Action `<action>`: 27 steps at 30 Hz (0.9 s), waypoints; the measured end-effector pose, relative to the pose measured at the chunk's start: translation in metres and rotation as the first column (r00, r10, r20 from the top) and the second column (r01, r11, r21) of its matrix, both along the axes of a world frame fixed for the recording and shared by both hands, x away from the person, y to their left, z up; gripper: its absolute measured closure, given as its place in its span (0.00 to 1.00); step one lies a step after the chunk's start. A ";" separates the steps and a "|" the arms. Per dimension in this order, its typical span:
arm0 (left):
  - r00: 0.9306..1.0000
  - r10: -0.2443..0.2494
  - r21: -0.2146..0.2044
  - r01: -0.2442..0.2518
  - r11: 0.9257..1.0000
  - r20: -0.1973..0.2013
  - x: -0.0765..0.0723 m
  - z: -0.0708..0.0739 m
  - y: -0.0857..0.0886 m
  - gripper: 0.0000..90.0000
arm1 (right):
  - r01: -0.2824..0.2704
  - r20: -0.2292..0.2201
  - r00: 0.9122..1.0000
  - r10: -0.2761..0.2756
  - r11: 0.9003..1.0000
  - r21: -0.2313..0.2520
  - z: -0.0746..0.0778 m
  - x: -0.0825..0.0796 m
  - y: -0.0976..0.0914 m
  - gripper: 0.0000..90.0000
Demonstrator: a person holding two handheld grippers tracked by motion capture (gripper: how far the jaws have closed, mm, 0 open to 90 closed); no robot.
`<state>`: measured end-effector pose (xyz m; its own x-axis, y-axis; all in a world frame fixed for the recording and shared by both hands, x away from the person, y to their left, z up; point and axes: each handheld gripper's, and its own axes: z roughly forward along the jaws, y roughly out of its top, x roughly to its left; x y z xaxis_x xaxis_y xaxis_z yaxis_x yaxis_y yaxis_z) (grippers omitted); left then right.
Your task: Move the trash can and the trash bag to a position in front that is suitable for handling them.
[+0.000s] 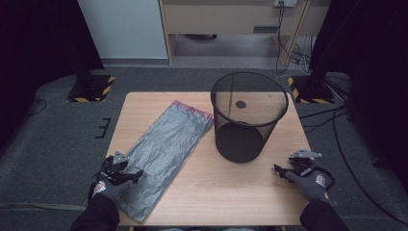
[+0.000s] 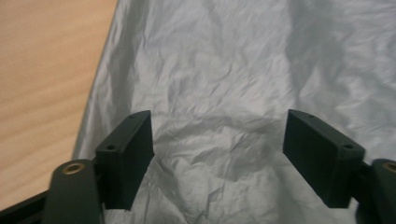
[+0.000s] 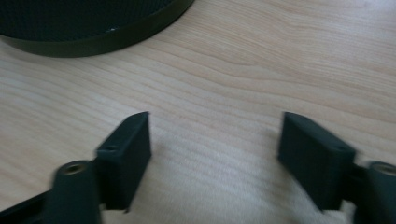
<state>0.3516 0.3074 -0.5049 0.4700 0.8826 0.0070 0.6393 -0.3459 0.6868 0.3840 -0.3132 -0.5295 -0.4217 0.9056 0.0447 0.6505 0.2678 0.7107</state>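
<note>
A grey plastic bag [image 1: 163, 149] is spread flat on the left half of the wooden table [image 1: 216, 192], reaching from its near edge toward the far side. The left gripper [image 1: 131, 174] is held over the bag's near end, jaws released and empty. The right gripper [image 1: 279, 168] is held released above bare wood, near-right of the black mesh bin [image 1: 248, 115].

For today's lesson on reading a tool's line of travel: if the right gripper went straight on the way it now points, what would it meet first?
Probably the black mesh bin. The right gripper, jaws open and empty, looks along bare table towards the bin's base. If it tilts downward, the tabletop could come first; the pitch is hard to judge.
</note>
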 end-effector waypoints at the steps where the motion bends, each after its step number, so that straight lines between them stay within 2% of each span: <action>1: 1.000 -0.007 -0.005 0.007 1.000 0.022 -0.001 0.006 -0.001 0.28 | -0.003 0.001 1.000 0.003 1.000 0.019 0.002 -0.001 -0.002 0.37; 4: 0.996 0.008 -0.101 0.001 0.995 0.086 -0.002 0.024 -0.005 0.33 | -0.002 0.027 1.000 0.002 1.000 0.029 0.013 -0.003 -0.004 0.45; 5: 0.996 0.008 -0.101 0.001 0.995 0.086 -0.002 0.024 -0.005 0.35 | -0.003 0.041 0.999 0.002 1.000 0.027 0.017 -0.003 -0.004 0.47; 6: 0.992 0.015 -0.138 0.003 0.990 0.129 -0.004 0.037 -0.009 0.37 | -0.004 0.055 0.998 0.003 1.000 0.023 0.022 -0.003 -0.005 0.48; 7: 0.992 0.015 -0.138 0.003 0.990 0.129 -0.004 0.037 -0.009 0.38 | -0.004 0.055 0.998 0.003 1.000 0.023 0.022 -0.003 -0.005 0.48; 8: 0.986 0.018 -0.179 0.012 0.984 0.166 -0.006 0.048 -0.016 0.40 | 0.003 0.069 0.998 -0.005 0.999 0.036 0.032 -0.004 -0.004 0.50; 9: 0.983 0.014 -0.193 0.022 0.981 0.183 -0.006 0.053 -0.019 0.41 | 0.003 0.079 0.997 -0.006 0.999 0.037 0.035 -0.004 -0.003 0.50; 10: 0.980 0.006 -0.191 0.033 0.981 0.199 -0.006 0.057 -0.023 0.43 | 0.012 0.084 0.996 -0.017 0.999 0.050 0.040 -0.005 -0.002 0.49; 11: 0.980 0.006 -0.191 0.033 0.981 0.199 -0.006 0.057 -0.023 0.44 | 0.012 0.084 0.996 -0.017 0.999 0.050 0.040 -0.005 -0.002 0.49; 12: 0.974 -0.008 -0.183 0.051 0.982 0.227 -0.004 0.066 -0.032 0.45 | 0.021 0.110 0.993 -0.031 0.996 0.086 0.051 -0.006 0.002 0.48; 13: 0.970 -0.009 -0.196 0.057 0.979 0.241 -0.002 0.070 -0.037 0.46 | 0.026 0.120 0.992 -0.037 0.995 0.096 0.056 -0.007 0.004 0.48; 18: 0.962 0.022 -0.274 0.056 0.960 0.272 0.014 0.083 -0.059 0.50 | 0.048 0.199 0.977 -0.080 0.986 0.158 0.082 -0.002 0.016 0.50; 19: 0.962 0.022 -0.274 0.056 0.960 0.272 0.014 0.083 -0.059 0.51 | 0.048 0.199 0.977 -0.080 0.986 0.158 0.082 -0.002 0.016 0.50; 20: 0.955 0.031 -0.269 0.052 0.962 0.295 0.023 0.089 -0.069 0.52 | 0.053 0.241 0.966 -0.091 0.986 0.159 0.088 0.001 0.023 0.51; 21: 0.949 0.043 -0.273 0.047 0.961 0.313 0.030 0.092 -0.076 0.52 | 0.053 0.250 0.964 -0.091 0.987 0.152 0.090 0.003 0.024 0.51; 22: 0.945 0.049 -0.278 0.044 0.960 0.322 0.034 0.094 -0.080 0.53 | 0.068 0.266 0.958 -0.106 0.987 0.147 0.092 0.006 0.027 0.52; 24: 0.938 0.077 -0.306 0.033 0.952 0.339 0.045 0.099 -0.091 0.54 | 0.096 0.291 0.947 -0.137 0.984 0.151 0.096 0.012 0.028 0.54; 26: 0.929 0.097 -0.325 0.026 0.945 0.358 0.057 0.102 -0.104 0.56 | 0.125 0.325 0.931 -0.169 0.980 0.152 0.099 0.021 0.029 0.57; 27: 0.929 0.097 -0.325 0.026 0.945 0.358 0.057 0.102 -0.104 0.56 | 0.139 0.346 0.920 -0.184 0.979 0.152 0.101 0.025 0.029 0.58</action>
<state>0.4090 0.2030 -0.4033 0.4572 0.8822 -0.1126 0.3307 -0.0511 0.9423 0.4093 -0.2843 -0.4285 -0.2787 0.9598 0.0332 0.3750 0.0770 0.9238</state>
